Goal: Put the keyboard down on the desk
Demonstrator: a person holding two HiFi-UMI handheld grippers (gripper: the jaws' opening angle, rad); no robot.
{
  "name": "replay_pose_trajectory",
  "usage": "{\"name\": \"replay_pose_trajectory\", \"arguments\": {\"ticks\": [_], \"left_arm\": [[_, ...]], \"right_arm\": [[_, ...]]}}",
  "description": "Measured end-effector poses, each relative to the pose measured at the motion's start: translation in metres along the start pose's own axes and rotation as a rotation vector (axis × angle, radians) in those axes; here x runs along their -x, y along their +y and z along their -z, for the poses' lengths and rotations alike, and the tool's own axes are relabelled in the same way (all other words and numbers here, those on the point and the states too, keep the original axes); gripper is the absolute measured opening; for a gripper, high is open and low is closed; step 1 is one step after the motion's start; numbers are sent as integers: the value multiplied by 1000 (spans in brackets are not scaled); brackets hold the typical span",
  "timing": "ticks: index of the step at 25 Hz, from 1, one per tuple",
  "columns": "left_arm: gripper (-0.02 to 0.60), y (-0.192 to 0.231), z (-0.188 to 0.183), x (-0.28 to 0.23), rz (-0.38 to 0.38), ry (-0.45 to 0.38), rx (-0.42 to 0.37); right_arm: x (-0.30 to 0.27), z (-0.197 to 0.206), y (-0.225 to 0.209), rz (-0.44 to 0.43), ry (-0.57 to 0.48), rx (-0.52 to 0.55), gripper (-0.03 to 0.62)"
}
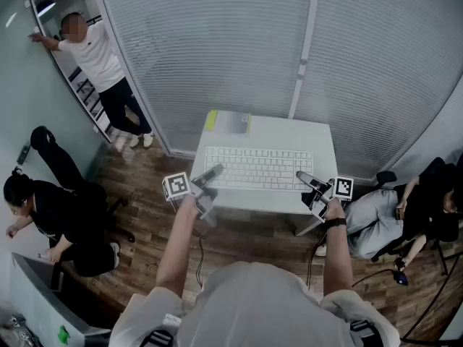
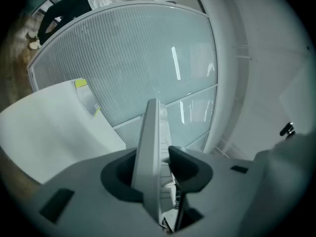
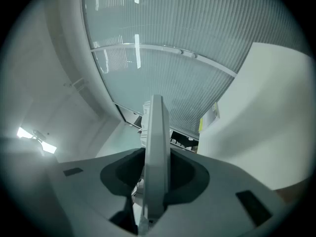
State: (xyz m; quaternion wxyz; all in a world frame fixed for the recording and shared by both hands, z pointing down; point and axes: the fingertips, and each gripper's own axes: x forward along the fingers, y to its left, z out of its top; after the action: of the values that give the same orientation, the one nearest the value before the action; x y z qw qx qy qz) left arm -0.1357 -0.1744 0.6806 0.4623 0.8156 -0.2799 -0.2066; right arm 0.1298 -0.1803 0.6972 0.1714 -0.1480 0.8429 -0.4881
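Observation:
A white keyboard (image 1: 258,168) hangs level over the small white desk (image 1: 322,137), keys up, gripped at both short ends. My left gripper (image 1: 211,173) is shut on its left end. My right gripper (image 1: 304,179) is shut on its right end. In the left gripper view the keyboard (image 2: 152,132) runs edge-on between the dark pads (image 2: 185,168), and the desk (image 2: 54,127) lies off its underside with a gap between. The right gripper view shows the same: the keyboard edge (image 3: 157,132) clamped in the gripper (image 3: 157,169), with the desk (image 3: 266,117) apart from it.
A grey booklet with a yellow tab (image 1: 228,121) lies at the desk's back left corner. A glass wall with blinds (image 1: 239,42) stands behind the desk. One person stands at the far left (image 1: 98,60); others sit at the left (image 1: 51,208) and right (image 1: 405,215).

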Motion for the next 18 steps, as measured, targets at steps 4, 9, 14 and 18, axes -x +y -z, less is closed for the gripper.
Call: {"name": "replay_pose_trajectory", "arguments": {"ticks": [4,9,14,18], "left_arm": [[152,-2,1,-2,-11,3,5],[152,-1,0,-1,-19,-3,11],[152,-6,-1,1,-16,-19,14],[152,-4,0,1,-10,-38,14]], "right_arm": [[3,-2,-1,6,-5,-8,132],[3,-6,3,11,3,-3,132],[1,-6,5,12,12,-6,133],[0,-3,2,21,27,-23,137]]}}
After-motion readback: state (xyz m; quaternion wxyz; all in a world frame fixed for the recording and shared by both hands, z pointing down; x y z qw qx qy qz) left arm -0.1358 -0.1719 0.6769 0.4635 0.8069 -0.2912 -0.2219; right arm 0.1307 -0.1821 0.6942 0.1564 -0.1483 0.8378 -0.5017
